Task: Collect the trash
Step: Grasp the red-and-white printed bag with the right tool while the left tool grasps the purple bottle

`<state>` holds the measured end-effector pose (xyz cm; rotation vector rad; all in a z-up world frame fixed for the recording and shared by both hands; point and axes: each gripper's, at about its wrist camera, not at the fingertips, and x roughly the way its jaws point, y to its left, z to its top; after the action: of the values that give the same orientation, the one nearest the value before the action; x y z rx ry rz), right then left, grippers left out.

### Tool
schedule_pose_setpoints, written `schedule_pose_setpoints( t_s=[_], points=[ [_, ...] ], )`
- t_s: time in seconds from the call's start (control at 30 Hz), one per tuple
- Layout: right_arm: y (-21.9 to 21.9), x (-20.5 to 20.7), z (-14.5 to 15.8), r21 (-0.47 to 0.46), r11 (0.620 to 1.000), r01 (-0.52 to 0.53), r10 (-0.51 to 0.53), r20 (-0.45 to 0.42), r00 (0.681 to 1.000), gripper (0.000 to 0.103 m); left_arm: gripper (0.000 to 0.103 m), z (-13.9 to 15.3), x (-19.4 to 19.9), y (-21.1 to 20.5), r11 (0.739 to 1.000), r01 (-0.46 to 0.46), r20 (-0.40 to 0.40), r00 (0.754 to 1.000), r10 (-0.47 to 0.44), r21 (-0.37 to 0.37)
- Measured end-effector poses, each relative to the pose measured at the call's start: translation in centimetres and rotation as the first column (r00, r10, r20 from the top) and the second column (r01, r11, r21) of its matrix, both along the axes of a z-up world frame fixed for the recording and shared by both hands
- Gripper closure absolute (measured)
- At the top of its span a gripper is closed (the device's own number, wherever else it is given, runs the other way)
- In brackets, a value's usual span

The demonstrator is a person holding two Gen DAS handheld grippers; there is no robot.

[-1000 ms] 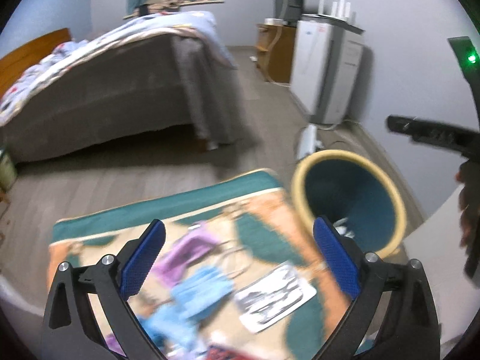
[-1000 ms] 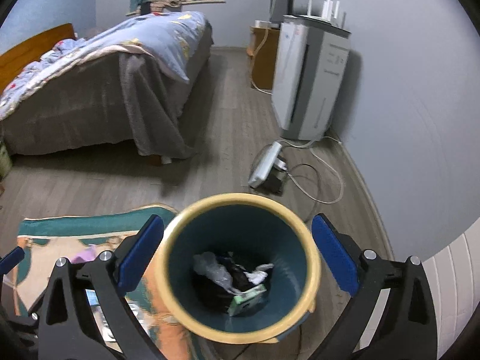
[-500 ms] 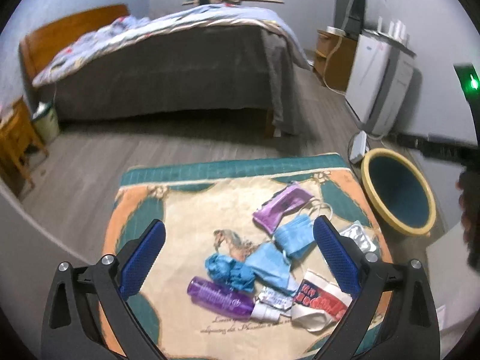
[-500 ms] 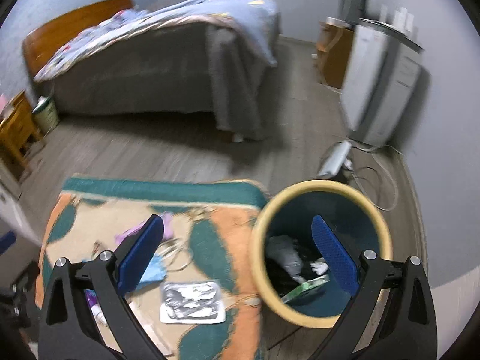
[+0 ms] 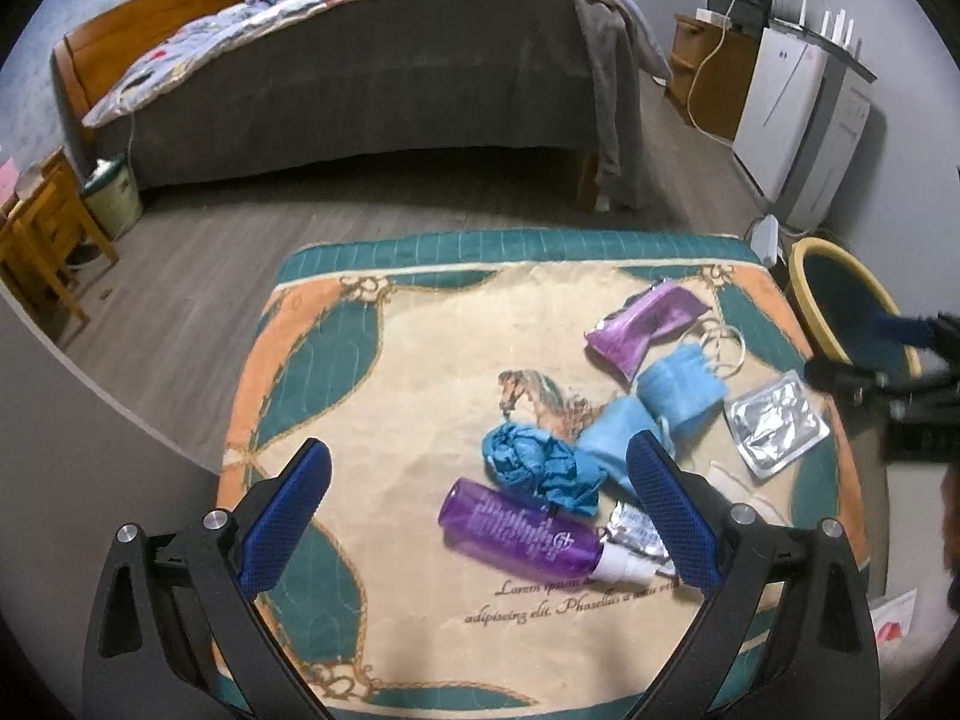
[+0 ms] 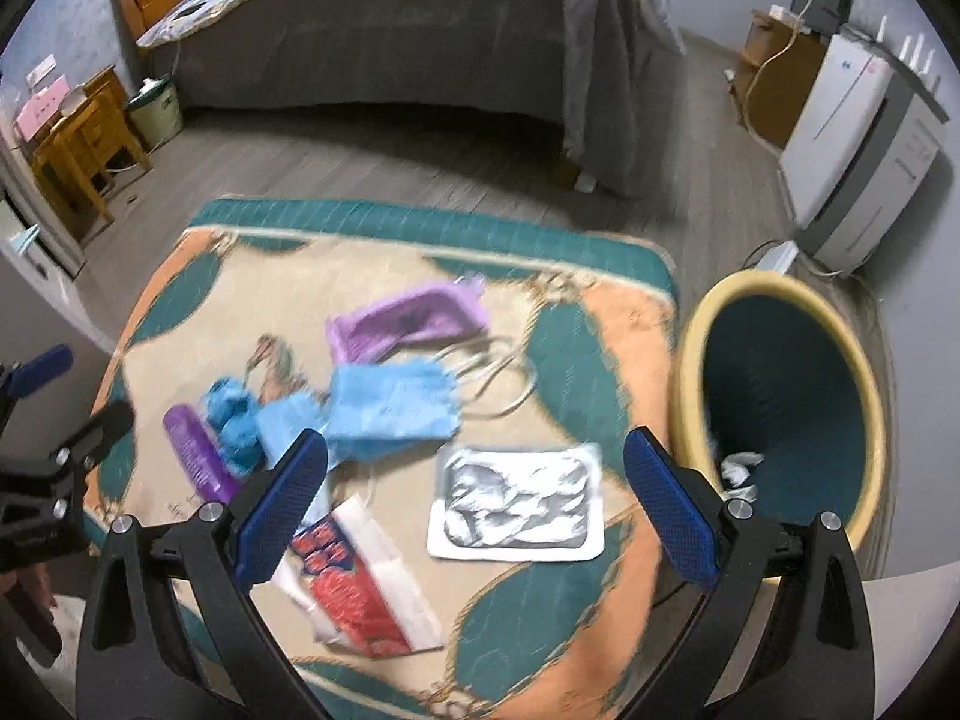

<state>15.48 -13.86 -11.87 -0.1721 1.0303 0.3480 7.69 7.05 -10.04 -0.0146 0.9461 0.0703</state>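
Trash [image 5: 606, 438] litters the rug [image 5: 372, 372] beside the bin [image 6: 780, 396]; both grippers gape empty.

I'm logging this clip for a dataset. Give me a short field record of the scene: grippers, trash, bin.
left gripper: open, empty, above the rug
right gripper: open, empty, above the foil pack
trash on rug: purple bottle, blue glove, blue mask, purple pouch, foil pack, red wrapper
bin: beside the rug, some trash inside
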Motion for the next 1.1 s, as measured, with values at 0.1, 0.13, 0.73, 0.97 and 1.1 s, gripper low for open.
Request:
schedule_pose_setpoints(
  t_s=[0.1, 0.13, 0.73, 0.97, 1.1],
  points=[
    [0.8, -1.3, -1.2, -0.004, 0.999, -0.033, 0.033, -0.026, 0.999, 0.006, 0.005, 0.2, -0.3, 0.5, 1.0, -0.01, 0.006, 1.0, 0.01, -0.014],
    [1.2, -1.6, -1.6, -0.01, 0.999, -0.041, 0.041, -0.037, 0.998, 0.006, 0.005, 0.1, -0.4, 0.8, 1.0, -0.018, 0.003, 1.0, 0.018, -0.024],
    [5.8, -6.2, -6.6, -0.081, 0.965, -0.249, 0.223, -0.238, 0.945, 0.085, 0.005, -1.7, -0.9, 2.4, 0.996, -0.076, -0.093, 0.993, 0.071, -0.048],
    [4.2, -4.0, -2.9, -0.018, 0.984, -0.178, 0.171, -0.199, 0.965, 0.093, 0.006, -3.9, -0.1, 1.4, 0.998, -0.057, -0.144, 0.988, 0.05, -0.042],
    [3.4, -2.8, -1.9, 0.026, 0.99, -0.141, 0.143, -0.191, 0.971, 0.093, 0.008, -5.6, 0.6, 0.3, 0.998, -0.043, -0.187, 0.982, 0.034, -0.044]
  ],
)
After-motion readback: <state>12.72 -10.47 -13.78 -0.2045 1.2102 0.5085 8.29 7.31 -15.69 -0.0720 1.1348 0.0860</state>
